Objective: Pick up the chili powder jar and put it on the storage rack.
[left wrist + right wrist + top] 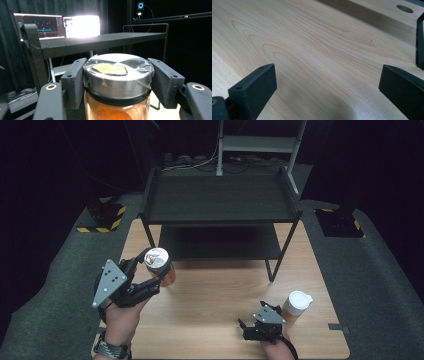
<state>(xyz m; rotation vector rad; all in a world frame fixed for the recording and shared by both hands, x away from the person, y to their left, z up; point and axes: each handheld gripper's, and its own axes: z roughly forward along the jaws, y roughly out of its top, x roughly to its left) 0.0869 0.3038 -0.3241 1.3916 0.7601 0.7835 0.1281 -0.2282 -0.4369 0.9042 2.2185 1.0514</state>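
1. Resting near the front edge of the tabletop [215, 320], right of its middle, the right gripper [248, 329] has its jaws spread wide with nothing between them; its own view looks over bare wood grain, so I judge that it is only waiting.
2. Just beside it, toward the front right corner, stands a white-lidded cup [297, 306], untouched and a little apart from the gripper.
3. Farther in, near the left edge, the left gripper [161, 272] is clamped on a glass jar [117, 110] with a silver lid [118, 75]. The pads press the lid from both sides, probably because the lid gives flat walls for a firm grip.
4. The jar appears lifted off the wood, but its base is cut off in the left gripper view, so I cannot be sure of this.
5. Orange-brown contents fill the jar; a tape or film covers the lid, and its yellowish centre label is too blurred to read.
6. At the back edge stands a black two-level shelf [220, 200], perhaps the jar's destination. Its lower level lies in shadow and is hard to make out.
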